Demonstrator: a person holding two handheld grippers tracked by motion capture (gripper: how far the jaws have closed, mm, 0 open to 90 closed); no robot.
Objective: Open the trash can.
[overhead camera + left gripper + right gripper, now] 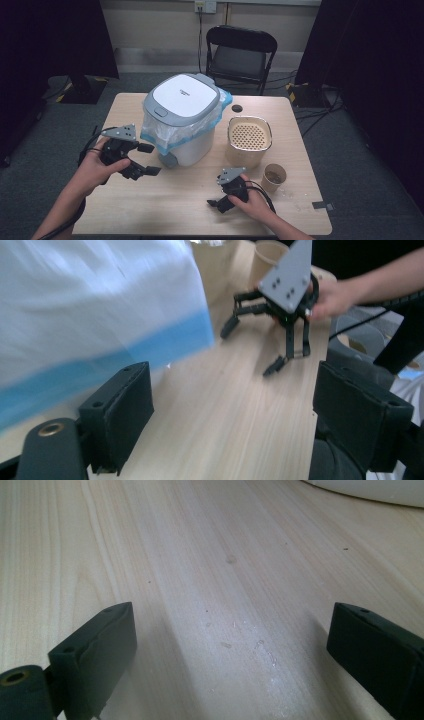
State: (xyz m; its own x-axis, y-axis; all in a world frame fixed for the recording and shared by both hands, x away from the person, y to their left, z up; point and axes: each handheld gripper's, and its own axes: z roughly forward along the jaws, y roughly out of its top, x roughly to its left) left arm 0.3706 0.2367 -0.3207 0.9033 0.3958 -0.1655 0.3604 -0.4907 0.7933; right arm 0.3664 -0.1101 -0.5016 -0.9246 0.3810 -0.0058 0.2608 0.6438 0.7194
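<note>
White plastic bin (182, 120) with a grey-rimmed lid and a blue-edged clear liner bag stands at the upper middle of the pale wooden table (165, 205) in the high view. At lower left, the left gripper (150, 160) hangs just beside the bin's base, its jaws spread wide with nothing between them. In its own view the liner bag (100, 315) lies at upper left, blurred. Right of centre, low in the frame, the right gripper (216, 205) rests by the table's near edge, jaws apart over bare wood. Further right stand a beige perforated container (249, 137) and a small brown paper cup (274, 177).
</note>
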